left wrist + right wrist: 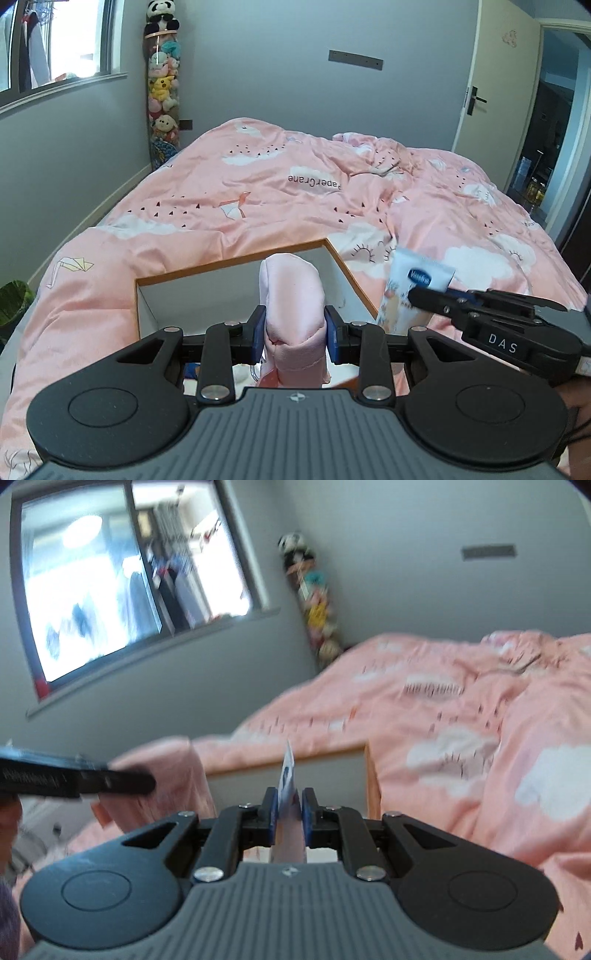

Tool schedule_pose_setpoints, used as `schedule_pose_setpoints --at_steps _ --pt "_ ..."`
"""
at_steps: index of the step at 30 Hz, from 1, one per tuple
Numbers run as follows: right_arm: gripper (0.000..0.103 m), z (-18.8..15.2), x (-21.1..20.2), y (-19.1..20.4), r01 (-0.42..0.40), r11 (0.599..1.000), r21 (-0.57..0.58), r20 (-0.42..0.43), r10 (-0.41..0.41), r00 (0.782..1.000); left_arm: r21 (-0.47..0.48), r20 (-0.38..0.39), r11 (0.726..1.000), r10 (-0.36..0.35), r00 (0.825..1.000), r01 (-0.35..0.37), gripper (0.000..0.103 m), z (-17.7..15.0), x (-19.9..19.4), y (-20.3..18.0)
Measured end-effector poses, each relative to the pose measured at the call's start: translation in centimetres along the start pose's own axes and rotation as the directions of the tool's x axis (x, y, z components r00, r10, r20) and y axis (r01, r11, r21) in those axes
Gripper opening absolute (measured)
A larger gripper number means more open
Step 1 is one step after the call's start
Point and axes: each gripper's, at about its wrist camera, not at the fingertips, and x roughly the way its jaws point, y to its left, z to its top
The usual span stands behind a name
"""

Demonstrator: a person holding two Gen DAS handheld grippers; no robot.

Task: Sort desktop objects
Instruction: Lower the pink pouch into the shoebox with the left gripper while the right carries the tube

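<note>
A bed under a rumpled pink quilt fills most of both views, its far corners running out of the picture. Set against the near side of the bed is an open white box with a wood-coloured rim; the quilt laps over its left edge, and its floor is largely hidden behind the gripper bodies, so little of what lies inside can be made out. Over the box, the left gripper is closed on a pale pink fabric pouch, the blue pads pressing its two sides; the pouch stands upright, its top above the pads and its lower end cut off behind the gripper body. Just right of the box, over its right rim, the right gripper is clamped on a white Vaseline tube, which stands upright with its crimped end uppermost. In the right wrist view that gripper has the tube edge-on between nearly closed pads, the tube's lower part hidden behind the body. That view is blurred: the pouch reads there only as a pink smear left of the tube, beside the dark tip of the left gripper.
</note>
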Motion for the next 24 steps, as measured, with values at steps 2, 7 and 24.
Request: schedule_pose_setpoints --at_steps 2,7,24 --pt "0.014 0.1 0.7 0.5 0.042 0.999 -0.011 0.034 -0.041 0.999 0.004 -0.01 1.0 0.003 1.0 -0.003 0.036 0.3 0.8 0.0" --pt "0.014 -1.4 3.3 1.4 0.151 0.986 -0.071 0.059 -0.147 0.987 -0.008 -0.08 1.0 -0.017 0.997 0.016 0.036 0.2 3.7 0.5" --pt "0.014 -5.2 7.7 0.0 0.142 0.985 -0.093 -0.09 -0.151 0.984 -0.145 -0.291 0.985 -0.134 0.947 0.095 0.036 -1.1 12.8 2.3"
